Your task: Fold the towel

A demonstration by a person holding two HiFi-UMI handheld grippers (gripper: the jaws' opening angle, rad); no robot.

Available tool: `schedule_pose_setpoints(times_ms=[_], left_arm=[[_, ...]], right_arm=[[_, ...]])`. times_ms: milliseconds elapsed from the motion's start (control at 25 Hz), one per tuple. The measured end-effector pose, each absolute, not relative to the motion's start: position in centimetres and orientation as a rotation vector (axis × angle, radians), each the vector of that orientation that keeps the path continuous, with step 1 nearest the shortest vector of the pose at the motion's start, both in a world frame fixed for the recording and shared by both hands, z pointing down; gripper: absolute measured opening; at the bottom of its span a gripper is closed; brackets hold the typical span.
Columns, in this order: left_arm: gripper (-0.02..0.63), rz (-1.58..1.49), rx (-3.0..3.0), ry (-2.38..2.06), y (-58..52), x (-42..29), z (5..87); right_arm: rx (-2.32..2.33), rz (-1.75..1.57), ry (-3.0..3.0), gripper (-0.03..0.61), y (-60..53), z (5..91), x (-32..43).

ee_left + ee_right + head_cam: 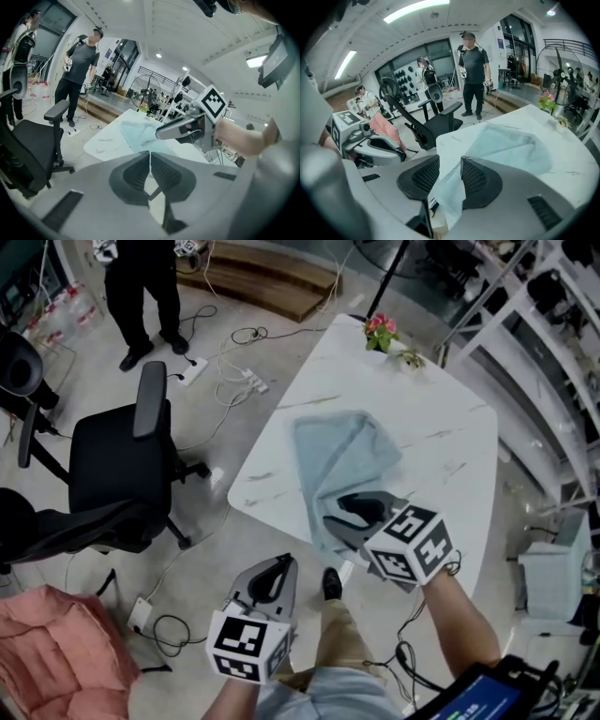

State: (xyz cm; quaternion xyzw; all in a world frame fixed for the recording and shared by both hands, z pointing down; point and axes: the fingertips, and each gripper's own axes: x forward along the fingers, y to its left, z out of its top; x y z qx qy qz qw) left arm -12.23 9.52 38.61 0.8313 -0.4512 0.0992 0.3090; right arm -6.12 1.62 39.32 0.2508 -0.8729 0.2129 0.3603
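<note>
Judging the stage as the start of a fold, going by the towel [345, 457] lying loosely bunched at mid-frame in the head view. Resting on the white counter [441, 442], with 1 corner trailing toward the lower edge of the frame and reaching the counter's near rim.

Holding the right gripper [339, 512] at that near corner, angled down at the cloth. Showing its fingers [480, 176] parted about halfway in the right gripper view. Bracketing the pale-blue hem without pinching it, cloth draping loose in the gap and brushing the right-hand finger. Reading this as placement around an edge, not yet a grip.

Holding the left gripper [284, 566] at lower centre of the head view, off the counter and over the floor. Showing its fingers [133, 173] closed tip to tip on nothing in the left gripper view. Probably parking it clear to leave the right side room.

Needing next, by estimate: closing on the hem, then bringing the left in for a 2nd corner. Watching for slippage at the rim.
</note>
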Motion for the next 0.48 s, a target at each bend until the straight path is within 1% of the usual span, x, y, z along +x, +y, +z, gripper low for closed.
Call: schedule_pose_setpoints(times_ms=[80, 160, 280, 360, 440, 480], left_arm=[[0.011, 0.259, 2.206, -1.183, 9.2, -11.8, 38.4], [0.011, 0.265, 2.215, -1.164, 9.2, -11.2, 38.5], [0.011, 0.282, 2.234, -1.130, 9.2, -10.0, 39.1], [0.011, 0.277, 2.252, -1.117, 8.8, -9.2, 39.4], [0.011, 0.277, 2.258, -1.101, 8.3, -8.3, 39.7], [0.011, 0.280, 2.257, -1.094, 8.1, -7.9, 39.9]], right_arm=[[0.689, 0.534, -2.240, 0.124, 1.8, 39.2, -4.4], [0.703, 0.539, -2.194, 0.089, 2.6, 41.4, -3.0], [0.666, 0.570, -2.134, 0.087, 4.7, 46.2, -3.1], [0.654, 0.576, -2.128, 0.073, 5.3, 48.7, -4.2], [0.624, 0.564, -2.153, 0.064, 5.4, 49.3, -5.1], [0.588, 0.564, -2.170, 0.071, 5.5, 48.8, -5.2]])
